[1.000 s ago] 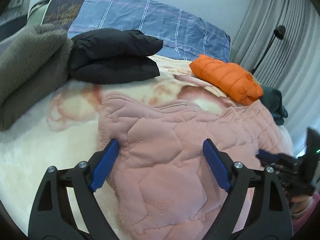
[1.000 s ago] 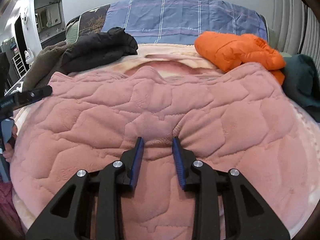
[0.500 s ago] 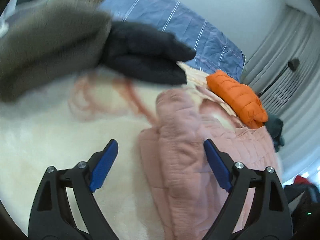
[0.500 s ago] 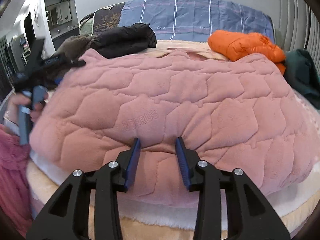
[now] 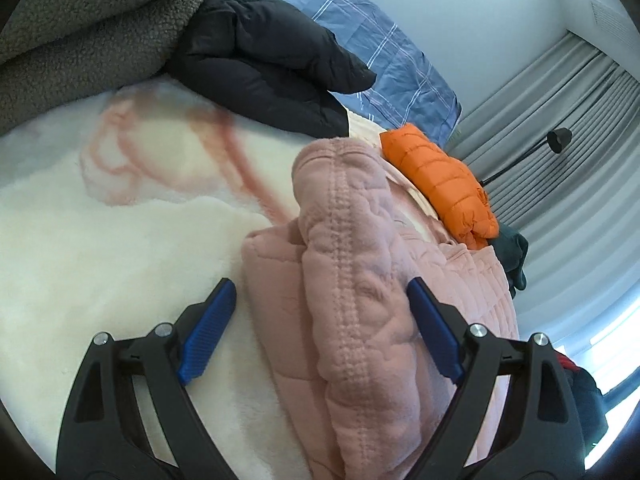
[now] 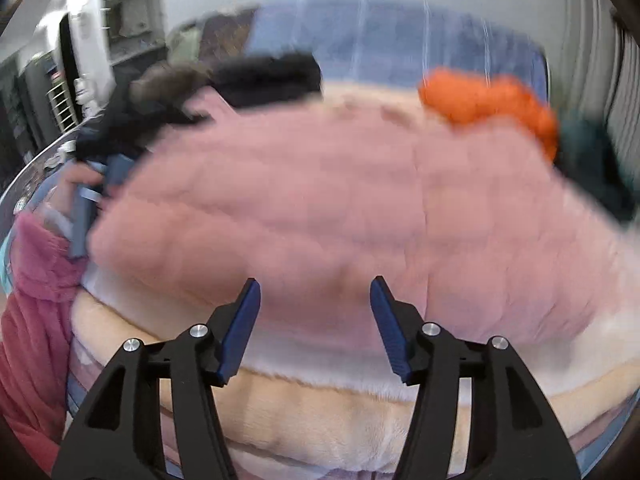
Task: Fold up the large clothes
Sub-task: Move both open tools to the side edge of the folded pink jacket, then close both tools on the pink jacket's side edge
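The pink quilted garment [image 5: 360, 300] lies on the bed's cream blanket [image 5: 100, 260], one bunched, stitched edge running up between the pads of the left claw [image 5: 320, 332]. That claw stands wide, neither pad pressing the cloth: the left pad is over bare blanket, the right pad just beside the garment's far side. The right claw [image 6: 316, 320] faces the garment's near edge from in front; its jaws have just been opening, they stand about half apart, and nothing is between them.

To do the fold well, I judge the left claw should close on the thick seam ridge ahead of it, not on loose quilting, and the right claw should take the matching edge so both lift evenly.

The right view is smeared, so the seams cannot be read there. Beyond the left claw lie a black jacket [image 5: 260, 68], an orange jacket [image 5: 440, 184] and a grey fleece [image 5: 80, 28], all partly cut off.
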Motion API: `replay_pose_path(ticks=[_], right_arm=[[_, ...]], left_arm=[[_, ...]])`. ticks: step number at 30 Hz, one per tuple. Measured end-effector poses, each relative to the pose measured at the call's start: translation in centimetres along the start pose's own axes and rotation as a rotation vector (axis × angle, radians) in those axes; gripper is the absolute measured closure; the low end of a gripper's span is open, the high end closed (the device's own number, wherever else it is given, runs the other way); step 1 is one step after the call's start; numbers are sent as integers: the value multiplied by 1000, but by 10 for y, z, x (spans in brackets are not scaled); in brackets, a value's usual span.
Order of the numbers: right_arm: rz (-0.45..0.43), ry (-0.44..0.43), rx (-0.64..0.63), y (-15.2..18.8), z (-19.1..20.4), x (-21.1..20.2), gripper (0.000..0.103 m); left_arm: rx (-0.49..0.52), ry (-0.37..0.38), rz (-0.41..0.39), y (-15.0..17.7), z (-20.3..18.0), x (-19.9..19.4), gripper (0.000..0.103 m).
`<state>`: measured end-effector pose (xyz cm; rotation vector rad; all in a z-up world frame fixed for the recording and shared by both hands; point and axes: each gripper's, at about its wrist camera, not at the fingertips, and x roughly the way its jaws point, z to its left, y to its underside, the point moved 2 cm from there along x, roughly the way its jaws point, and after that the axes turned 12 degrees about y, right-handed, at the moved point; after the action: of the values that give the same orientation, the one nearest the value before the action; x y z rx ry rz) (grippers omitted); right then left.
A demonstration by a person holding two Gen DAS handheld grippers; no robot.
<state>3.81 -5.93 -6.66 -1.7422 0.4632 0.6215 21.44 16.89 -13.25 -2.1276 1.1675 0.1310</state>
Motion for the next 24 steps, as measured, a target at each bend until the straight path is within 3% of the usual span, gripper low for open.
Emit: replay_pose_path(ticks=[4, 9, 15, 19, 24], right_arm=[[-134, -13, -228, -3, 53, -25, 38], [-192, -12, -477, 7, 117, -18, 38], [-214, 27, -670, 14, 151, 3, 37], [-268, 107, -782, 19, 173, 12, 33], [-318, 133, -834, 12, 190, 22, 30]], left_arm=[[-9, 12, -6, 0, 1, -1, 17], [-25, 49, -2, 1, 2, -3, 28], [-26, 52, 5, 1, 3, -3, 28], [-25, 53, 11, 2, 4, -1, 24], [-15, 45, 11, 2, 4, 1, 21]])
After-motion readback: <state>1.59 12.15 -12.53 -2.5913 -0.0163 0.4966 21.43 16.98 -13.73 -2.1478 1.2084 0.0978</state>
